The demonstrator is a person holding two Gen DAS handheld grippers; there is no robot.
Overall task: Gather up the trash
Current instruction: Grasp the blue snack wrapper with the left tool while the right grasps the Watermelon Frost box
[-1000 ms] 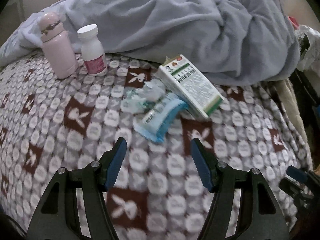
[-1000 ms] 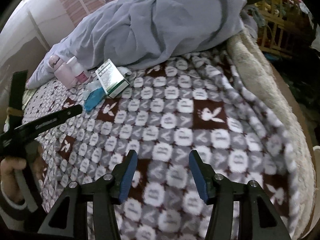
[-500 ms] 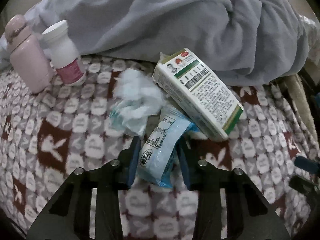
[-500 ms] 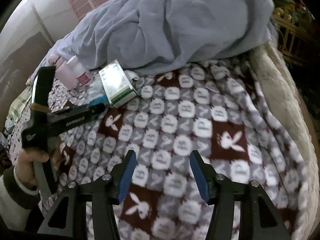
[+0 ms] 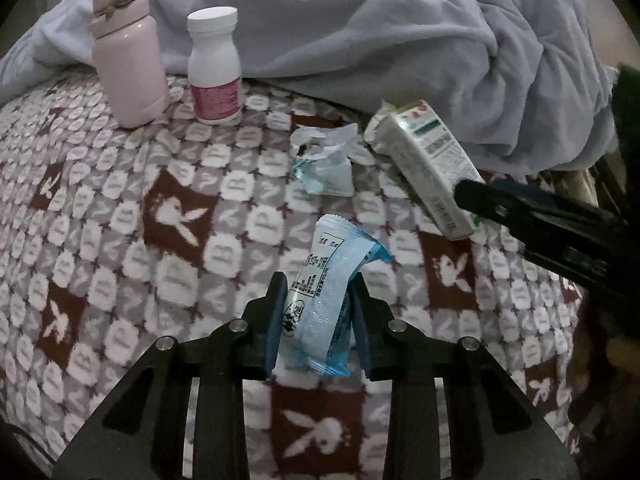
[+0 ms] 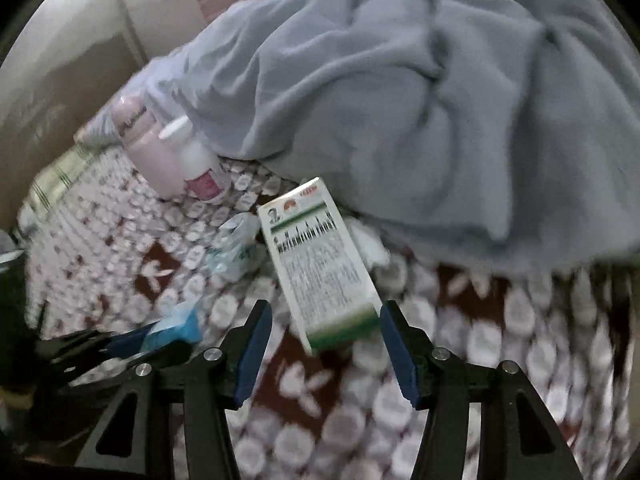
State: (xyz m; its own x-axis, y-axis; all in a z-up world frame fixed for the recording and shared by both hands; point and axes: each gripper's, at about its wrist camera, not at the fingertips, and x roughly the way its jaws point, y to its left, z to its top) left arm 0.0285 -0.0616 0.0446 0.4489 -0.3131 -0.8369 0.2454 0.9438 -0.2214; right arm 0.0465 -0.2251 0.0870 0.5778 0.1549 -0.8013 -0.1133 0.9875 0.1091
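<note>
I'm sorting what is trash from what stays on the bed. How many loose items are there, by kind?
Bottles: 2, the pink bottle and the white pill bottle, standing side by side
Cardboard boxes: 1, the green and white box
Wrappers: 2, the blue wrapper held in the left gripper and the crumpled clear wrapper on the blanket
Total: 5
</note>
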